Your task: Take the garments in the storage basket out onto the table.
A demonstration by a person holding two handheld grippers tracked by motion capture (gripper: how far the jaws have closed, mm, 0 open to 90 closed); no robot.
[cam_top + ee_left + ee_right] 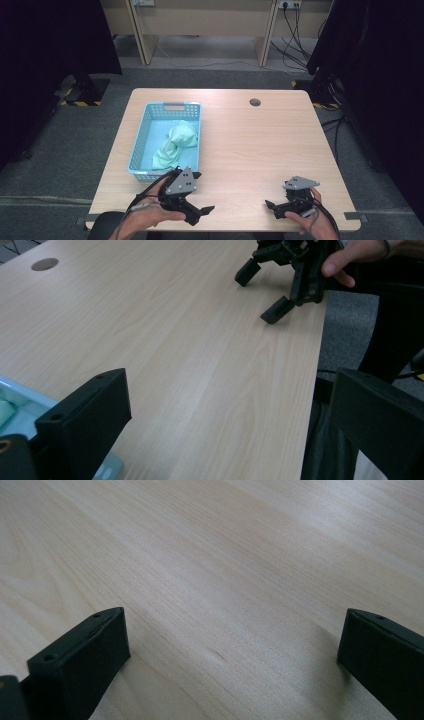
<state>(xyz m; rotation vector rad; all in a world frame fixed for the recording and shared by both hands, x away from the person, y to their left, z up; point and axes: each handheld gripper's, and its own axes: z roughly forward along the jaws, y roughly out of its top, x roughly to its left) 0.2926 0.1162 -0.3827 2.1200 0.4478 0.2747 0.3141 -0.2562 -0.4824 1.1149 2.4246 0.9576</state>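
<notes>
Lying crumpled inside a blue basket [145, 131] at table [250, 150] left: pale green cloth [175, 144]. Left tongs [200, 212] near basket's front edge, jaws spread wide, nothing held. Right tongs [272, 209] at table's near-right edge, likewise released w/ jaws apart over bare wood.

The table [240, 135] is bare wood across its middle, right half and far edge, broken only by a small flush round port [255, 102] near the back. The sole raised obstacle is the blue basket [148, 131] on the left half, holding a green cloth [175, 144]. The left gripper [196, 210], jaws apart, sits just beside the basket's near corner. The right gripper [276, 209], jaws spread, rests near the front edge, well apart from both.
</notes>
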